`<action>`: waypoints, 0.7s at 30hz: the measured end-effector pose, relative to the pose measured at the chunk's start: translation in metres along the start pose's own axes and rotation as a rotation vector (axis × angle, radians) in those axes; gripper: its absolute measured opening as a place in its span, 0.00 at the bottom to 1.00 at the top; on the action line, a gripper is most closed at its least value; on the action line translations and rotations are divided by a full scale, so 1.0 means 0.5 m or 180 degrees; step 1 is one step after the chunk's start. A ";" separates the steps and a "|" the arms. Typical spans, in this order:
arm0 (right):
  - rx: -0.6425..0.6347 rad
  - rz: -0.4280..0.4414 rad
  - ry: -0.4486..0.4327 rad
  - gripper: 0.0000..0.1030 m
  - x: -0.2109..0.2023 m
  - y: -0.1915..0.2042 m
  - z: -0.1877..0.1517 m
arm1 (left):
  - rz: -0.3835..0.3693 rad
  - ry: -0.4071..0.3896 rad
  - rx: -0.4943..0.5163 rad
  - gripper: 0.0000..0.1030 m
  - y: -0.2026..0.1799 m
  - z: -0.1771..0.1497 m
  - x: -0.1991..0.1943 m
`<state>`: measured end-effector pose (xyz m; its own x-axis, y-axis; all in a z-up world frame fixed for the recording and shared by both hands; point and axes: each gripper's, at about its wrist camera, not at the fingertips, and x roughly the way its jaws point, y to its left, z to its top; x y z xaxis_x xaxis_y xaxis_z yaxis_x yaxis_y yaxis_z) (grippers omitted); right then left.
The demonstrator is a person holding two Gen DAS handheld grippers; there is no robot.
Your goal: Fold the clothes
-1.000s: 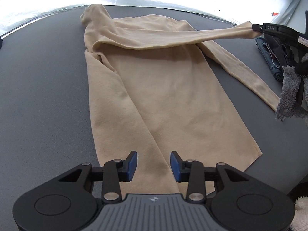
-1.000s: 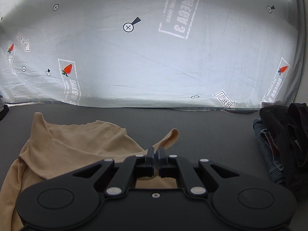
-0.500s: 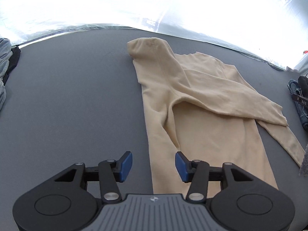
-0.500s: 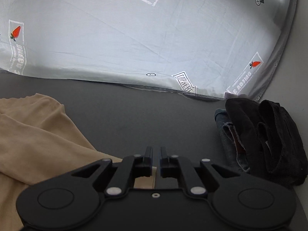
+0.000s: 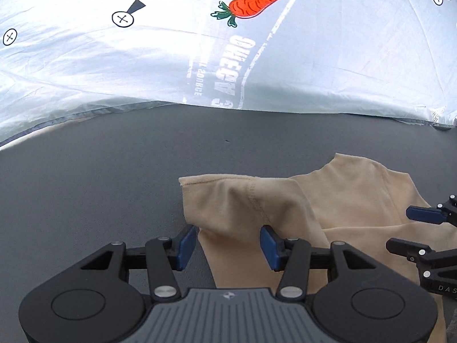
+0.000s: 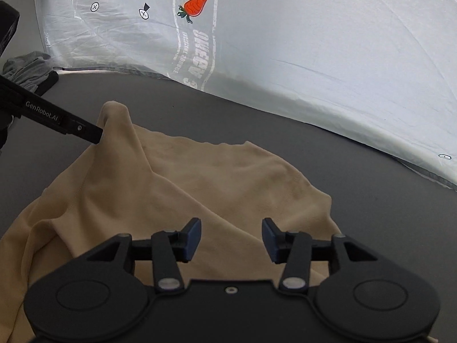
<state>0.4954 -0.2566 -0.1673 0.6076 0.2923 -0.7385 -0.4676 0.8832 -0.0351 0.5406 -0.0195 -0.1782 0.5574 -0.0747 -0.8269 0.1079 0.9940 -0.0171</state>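
Note:
A beige long-sleeved top [image 5: 337, 208] lies on the dark grey table [image 5: 100, 188], one sleeve folded across its body. My left gripper [image 5: 228, 245] is open, and the top's far left shoulder corner sits between its blue pads [image 5: 187, 245]. In the right wrist view the same gripper's fingertip [image 6: 95, 136] touches a raised peak of the top [image 6: 200, 183]. My right gripper [image 6: 231, 238] is open just above the right side of the cloth, holding nothing. It also shows at the right edge of the left wrist view as the right gripper [image 5: 408, 230], jaws apart.
A white backdrop sheet [image 5: 200, 65] with carrot prints rises behind the table's far edge. A grey garment [image 6: 25, 65] lies on something dark at the table's far left. Bare tabletop [image 6: 385, 200] stretches to the right of the top.
My right gripper has let go of the sleeve and opened; the sleeve now lies across the top. My left gripper has moved from the hem up to the shoulder corner.

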 end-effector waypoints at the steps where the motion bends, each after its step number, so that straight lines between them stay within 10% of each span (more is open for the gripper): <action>1: -0.0034 0.0068 0.0037 0.57 0.011 0.000 0.004 | 0.0054 0.0009 0.0069 0.50 -0.005 0.001 0.011; 3: -0.0131 0.0171 0.0053 0.56 0.015 0.001 0.003 | 0.0220 0.0048 0.0136 0.50 -0.011 0.002 0.034; 8: -0.0410 0.0280 0.0020 0.03 0.010 0.003 -0.003 | 0.0313 0.0050 -0.0029 0.51 0.003 0.017 0.056; 16: -0.0305 -0.0334 0.0069 0.05 0.025 -0.008 -0.006 | 0.0548 -0.0011 -0.0074 0.54 0.010 0.044 0.061; 21: -0.0161 -0.0571 -0.0082 0.43 -0.038 0.011 -0.008 | 0.0649 -0.0088 -0.0240 0.53 0.025 0.030 -0.015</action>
<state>0.4789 -0.2589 -0.1562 0.7001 0.1417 -0.6998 -0.3816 0.9027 -0.1989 0.5503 -0.0078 -0.1638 0.5840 0.1272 -0.8017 -0.0706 0.9919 0.1060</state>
